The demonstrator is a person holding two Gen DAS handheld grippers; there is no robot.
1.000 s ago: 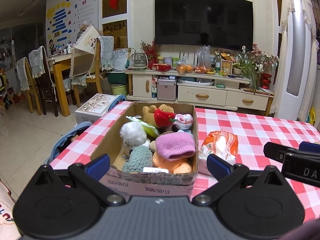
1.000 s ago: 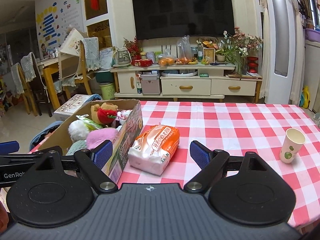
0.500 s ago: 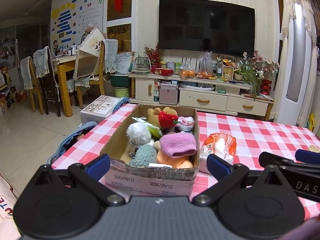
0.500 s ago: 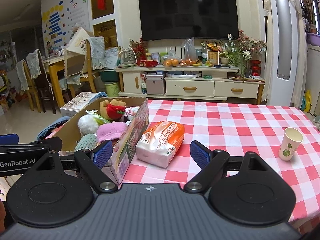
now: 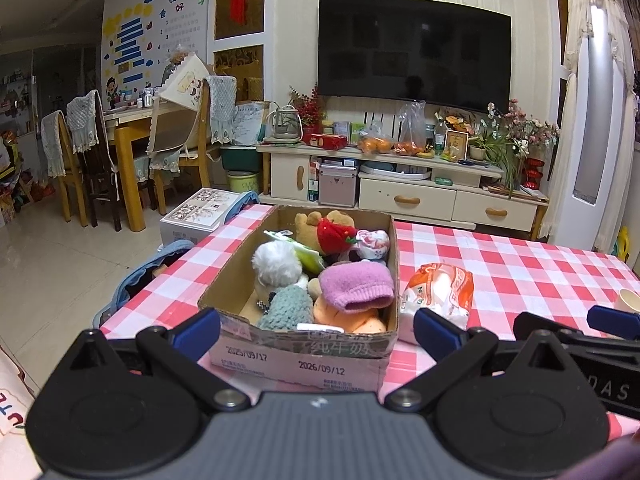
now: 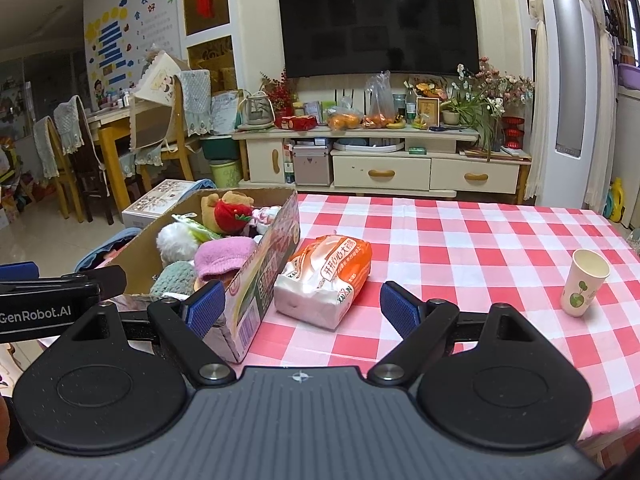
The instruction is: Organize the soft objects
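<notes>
1. Left wrist view: the left gripper (image 5: 316, 326) has its jaws spread wide and grips nothing; its blue pads (image 5: 199, 330) flank the near end of the cardboard box (image 5: 304, 354).
2. The box sits on the checked tabletop (image 5: 520, 268) at 12 o'clock and holds soft toys: a pink knitted hat (image 5: 354, 286), a white pompom (image 5: 276, 258), a grey-green knit piece (image 5: 288, 306) and a bear with a red strawberry (image 5: 334, 234).
3. An orange tissue pack (image 5: 440, 294) lies just beside the box at 2 o'clock.
4. Right wrist view: the right gripper (image 6: 304, 306) is wide open too and empty.
5. The tissue pack (image 6: 326, 276) lies at 12 o'clock between the pads, beside the box (image 6: 260, 276) at 10 o'clock.
6. A paper cup (image 6: 584, 282) stands upright at 3 o'clock, well apart.
</notes>
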